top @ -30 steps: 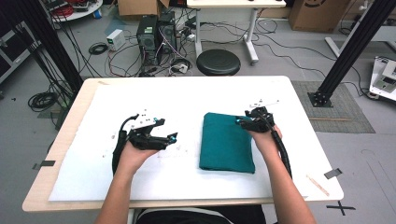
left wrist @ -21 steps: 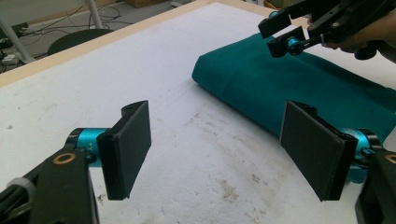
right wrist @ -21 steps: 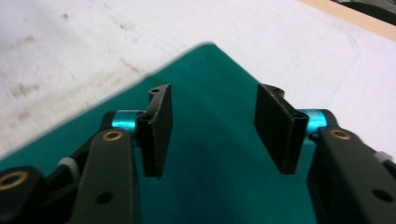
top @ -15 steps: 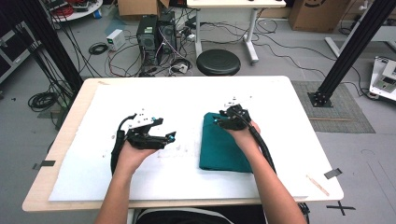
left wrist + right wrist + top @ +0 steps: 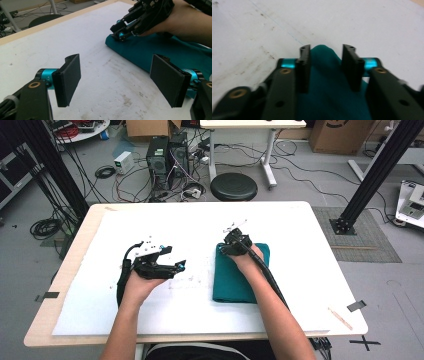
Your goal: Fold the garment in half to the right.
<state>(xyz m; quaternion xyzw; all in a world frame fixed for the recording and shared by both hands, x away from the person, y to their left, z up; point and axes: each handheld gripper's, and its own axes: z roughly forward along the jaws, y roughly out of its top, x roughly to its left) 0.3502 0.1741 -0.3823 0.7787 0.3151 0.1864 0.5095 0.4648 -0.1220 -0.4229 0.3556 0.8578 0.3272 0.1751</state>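
bare table (image 5: 300, 227) all around folded cloth (image 5: 235, 285)

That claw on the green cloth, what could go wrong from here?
The right claw straddles a corner of the folded teal cloth; closing could pinch several layers at once, or the corner could slip out. The left claw hangs open beside the cloth, so nothing pins it, and a pull might drag it.

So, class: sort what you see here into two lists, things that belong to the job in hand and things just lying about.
In the job:
- teal cloth, folded on the table
- right gripper, fingers around the cloth's far corner
- left gripper, open, apart from the cloth

Lying about:
- black stool
- computer towers
- floor cables
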